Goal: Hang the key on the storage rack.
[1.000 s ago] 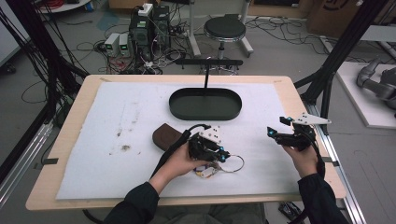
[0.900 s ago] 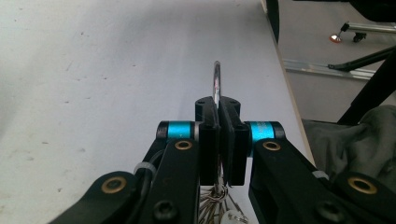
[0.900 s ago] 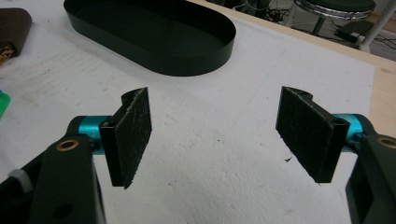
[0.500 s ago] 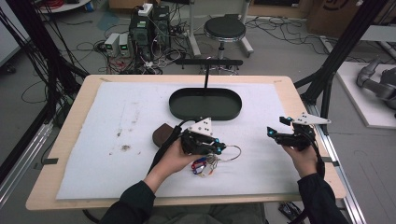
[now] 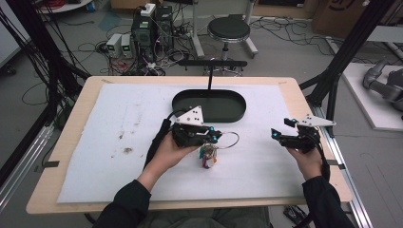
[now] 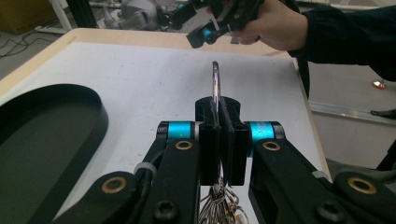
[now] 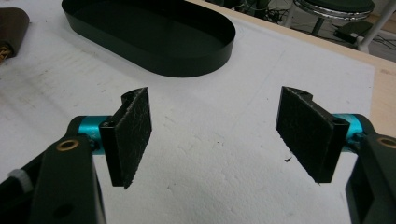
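Between the pressed-together fingers [image 6: 232, 140] of the left gripper [image 5: 212, 138], a thin silver metal key ring [image 6: 215, 86] is pinched, its loop rising above the pads; a bunch of keys and small coloured charms [image 5: 207, 156] hangs below it, just above the white foam mat [image 5: 119, 142]. This gripper sits near the front of the black oval metal tray [image 5: 209, 105], toward the person. The right gripper [image 5: 280, 135] is held well apart from the tray, to its right; its fingers [image 7: 133, 135] are spread wide with only mat between them. A brown rounded leather case [image 7: 11, 23] lies left of the tray. The mat covers the pale wooden counter [image 5: 294, 95].
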`<state>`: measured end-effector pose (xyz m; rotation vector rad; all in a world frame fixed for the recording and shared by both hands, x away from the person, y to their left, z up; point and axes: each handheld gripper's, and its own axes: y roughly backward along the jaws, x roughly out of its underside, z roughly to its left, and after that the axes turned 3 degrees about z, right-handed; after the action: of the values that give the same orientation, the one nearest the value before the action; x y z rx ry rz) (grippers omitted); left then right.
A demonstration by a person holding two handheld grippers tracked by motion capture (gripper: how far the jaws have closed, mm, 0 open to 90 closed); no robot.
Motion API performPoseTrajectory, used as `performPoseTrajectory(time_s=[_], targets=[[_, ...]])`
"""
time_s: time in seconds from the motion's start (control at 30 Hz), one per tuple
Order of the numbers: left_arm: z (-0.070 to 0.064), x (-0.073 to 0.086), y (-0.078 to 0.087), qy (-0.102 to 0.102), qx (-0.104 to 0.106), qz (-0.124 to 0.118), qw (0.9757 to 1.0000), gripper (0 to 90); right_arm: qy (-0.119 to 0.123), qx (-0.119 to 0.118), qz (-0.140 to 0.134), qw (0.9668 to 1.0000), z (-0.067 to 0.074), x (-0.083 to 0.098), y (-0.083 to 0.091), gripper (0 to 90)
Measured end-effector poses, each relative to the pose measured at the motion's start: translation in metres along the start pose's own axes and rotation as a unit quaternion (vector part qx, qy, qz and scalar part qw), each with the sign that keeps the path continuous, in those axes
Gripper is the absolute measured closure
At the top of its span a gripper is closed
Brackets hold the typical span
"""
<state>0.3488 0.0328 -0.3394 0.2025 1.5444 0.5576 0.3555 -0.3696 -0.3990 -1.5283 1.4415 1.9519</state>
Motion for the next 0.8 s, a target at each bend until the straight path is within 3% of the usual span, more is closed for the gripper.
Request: performPoseTrajectory(time_s=[0.47,0.8], targets=[[0.02,-0.012,0.036,0.011,-0.049,-0.042,0.9978,86.4,-0.001,0.0,0.002,1.0,0.0,0.0,-0.001,27.2],[0.039,-0.017,0.056,0.025,-0.085,-0.062,0.9941,86.4,0.0,-0.001,0.002,1.0,0.0,0.0,-0.001,27.2]])
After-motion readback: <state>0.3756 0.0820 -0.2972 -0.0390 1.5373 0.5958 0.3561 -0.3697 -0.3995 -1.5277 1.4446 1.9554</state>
